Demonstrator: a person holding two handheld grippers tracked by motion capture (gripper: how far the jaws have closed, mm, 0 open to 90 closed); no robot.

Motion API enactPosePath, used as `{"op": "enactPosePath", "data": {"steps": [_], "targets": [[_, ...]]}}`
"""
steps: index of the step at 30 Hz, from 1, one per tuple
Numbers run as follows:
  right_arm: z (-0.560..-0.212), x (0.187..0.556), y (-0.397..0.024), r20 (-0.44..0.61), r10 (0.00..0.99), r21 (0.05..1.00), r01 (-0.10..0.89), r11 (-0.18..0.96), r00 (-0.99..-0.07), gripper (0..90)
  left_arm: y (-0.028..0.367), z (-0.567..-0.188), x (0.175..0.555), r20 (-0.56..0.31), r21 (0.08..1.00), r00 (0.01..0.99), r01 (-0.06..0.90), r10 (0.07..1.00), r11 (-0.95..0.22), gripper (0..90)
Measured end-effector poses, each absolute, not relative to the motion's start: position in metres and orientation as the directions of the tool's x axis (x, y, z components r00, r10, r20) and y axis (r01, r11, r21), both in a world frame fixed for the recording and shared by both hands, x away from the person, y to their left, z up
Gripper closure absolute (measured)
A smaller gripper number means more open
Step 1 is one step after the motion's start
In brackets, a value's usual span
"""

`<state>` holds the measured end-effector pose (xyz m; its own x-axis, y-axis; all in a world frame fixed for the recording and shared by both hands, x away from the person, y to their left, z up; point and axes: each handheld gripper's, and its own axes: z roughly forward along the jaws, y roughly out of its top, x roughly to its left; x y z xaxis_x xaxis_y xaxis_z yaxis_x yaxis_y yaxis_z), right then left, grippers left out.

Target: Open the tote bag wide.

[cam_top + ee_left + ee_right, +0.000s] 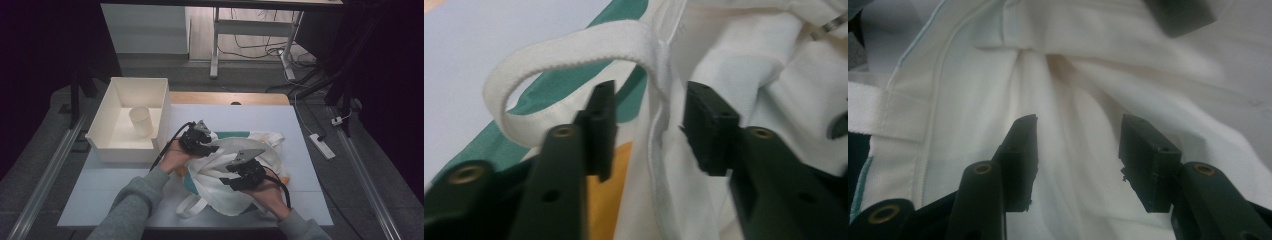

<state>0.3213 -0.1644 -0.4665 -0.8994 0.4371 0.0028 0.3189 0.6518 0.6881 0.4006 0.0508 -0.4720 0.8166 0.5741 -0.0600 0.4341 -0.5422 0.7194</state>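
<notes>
I count one white tote bag (235, 170) lying crumpled at the desk's (300, 130) near edge, and one bin (131, 120) holding one cup (141, 121) at the far left corner. My left gripper (646, 125) and right gripper (1078, 155) angle down over the bag, jaws apart, gripping nothing.

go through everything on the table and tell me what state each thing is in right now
Tote bag: lying crumpled on the table, mouth not spread.
Bag handle: loose, looped up free.
Cup: upright, inside the bin.
Bin: open-topped, holding the cup.
Left gripper: open, jaws either side of the bag's hemmed edge, pads not pressing.
Right gripper: open over the bag's cloth, nothing held.
</notes>
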Motion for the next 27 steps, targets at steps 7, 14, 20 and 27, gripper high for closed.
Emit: {"op": "enactPosePath", "data": {"steps": [7, 14, 20, 27], "targets": [[-0.480, 0.324, -0.157, 0.004, 0.421, 0.647, 0.323, 0.690, -0.907, 52.9, 0.049, -0.475, 0.402, -0.052, 0.725, 0.818, 0.425, 0.572, -0.542, 80.9], [-0.495, 0.325, -0.152, 0.009, 0.395, 0.598, 0.321, 0.734, -0.919, 76.5, 0.052, -0.477, 0.403, -0.034, 0.745, 0.798, 0.422, 0.602, -0.517, 81.7], [-0.491, 0.317, -0.150, 0.003, 0.353, 0.588, 0.287, 0.756, -0.936, 88.5, 0.054, -0.478, 0.403, -0.017, 0.757, 0.776, 0.422, 0.630, -0.499, 81.8], [-0.468, 0.281, -0.148, -0.022, 0.290, 0.592, 0.222, 0.775, -0.957, 88.6, 0.053, -0.482, 0.401, 0.007, 0.766, 0.766, 0.409, 0.643, -0.496, 81.9]]}}
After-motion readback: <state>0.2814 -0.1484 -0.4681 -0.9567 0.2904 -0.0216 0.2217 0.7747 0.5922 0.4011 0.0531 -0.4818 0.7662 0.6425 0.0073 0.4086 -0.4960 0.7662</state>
